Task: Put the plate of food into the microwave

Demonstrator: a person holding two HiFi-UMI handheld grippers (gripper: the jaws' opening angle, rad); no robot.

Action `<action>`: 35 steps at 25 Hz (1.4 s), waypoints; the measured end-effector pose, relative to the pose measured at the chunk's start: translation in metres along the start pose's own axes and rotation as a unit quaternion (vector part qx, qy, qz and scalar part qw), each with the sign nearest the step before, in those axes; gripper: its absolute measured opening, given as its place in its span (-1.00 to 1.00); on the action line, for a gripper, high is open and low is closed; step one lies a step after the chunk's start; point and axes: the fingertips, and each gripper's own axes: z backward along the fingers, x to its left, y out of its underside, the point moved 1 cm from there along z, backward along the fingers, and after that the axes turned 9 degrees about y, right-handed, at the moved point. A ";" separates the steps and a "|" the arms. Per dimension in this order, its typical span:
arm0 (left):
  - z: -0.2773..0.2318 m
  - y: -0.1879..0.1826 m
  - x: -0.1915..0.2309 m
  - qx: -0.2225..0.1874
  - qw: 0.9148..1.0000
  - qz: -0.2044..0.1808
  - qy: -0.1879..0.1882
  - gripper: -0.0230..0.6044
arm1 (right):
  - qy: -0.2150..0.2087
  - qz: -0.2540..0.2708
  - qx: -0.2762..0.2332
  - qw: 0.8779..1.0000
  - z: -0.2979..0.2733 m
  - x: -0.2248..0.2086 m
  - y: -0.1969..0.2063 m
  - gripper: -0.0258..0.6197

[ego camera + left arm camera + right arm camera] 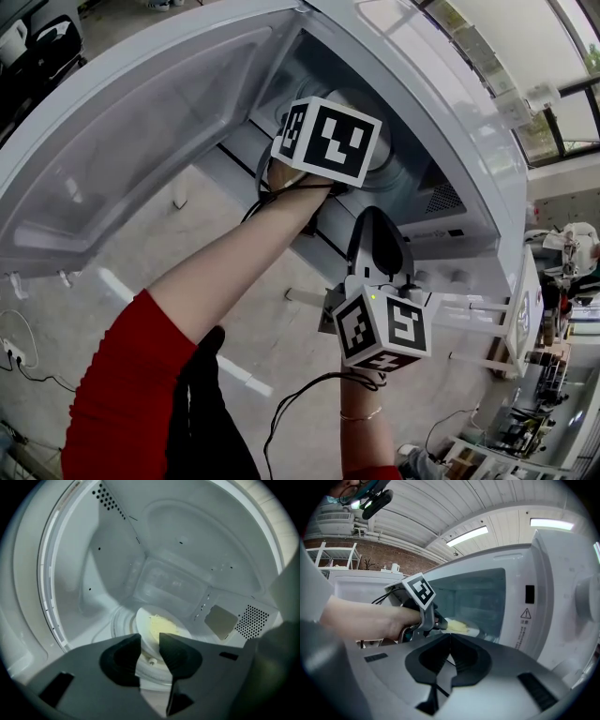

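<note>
The microwave's door hangs wide open at the left, and a bare forearm with a red sleeve reaches past it into the microwave. In the head view this arm and the gripper it carries cover most of the cavity mouth, so the plate cannot be seen there.

The left hand-held gripper is inside the cavity. Its jaws are spread with a clear gap between them and press on nothing. Just beyond their tips the plate rests on the turntable at the middle of the cavity floor. It is white and round, with a pale yellow heap of food on it; what the food is cannot be made out. Its near rim is cut off by the jaws. A tan panel and a perforated vent sit on the right wall.

The right hand-held gripper is outside the opening, near its right edge, its jaws pressed together and holding nothing. A warning label marks the front panel.
</note>
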 end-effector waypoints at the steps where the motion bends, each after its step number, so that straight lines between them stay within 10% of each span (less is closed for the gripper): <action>1: 0.000 0.000 0.000 0.002 1.000 -0.007 -0.002 -0.55 | 0.000 0.000 0.000 1.000 0.000 0.000 0.000 -0.87; 21: -0.001 -0.003 0.004 0.030 0.993 -0.115 -0.022 -0.45 | -0.003 -0.006 -0.001 1.000 0.001 0.002 0.003 -0.87; 25: 0.029 -0.016 0.015 -0.030 0.992 -0.123 -0.029 -0.86 | -0.007 -0.008 -0.005 1.000 0.001 0.006 0.004 -0.87; 35: 0.122 -0.007 -0.052 -0.147 0.965 -0.150 0.156 -0.90 | -0.031 -0.062 -0.022 0.997 0.043 -0.001 -0.012 -0.87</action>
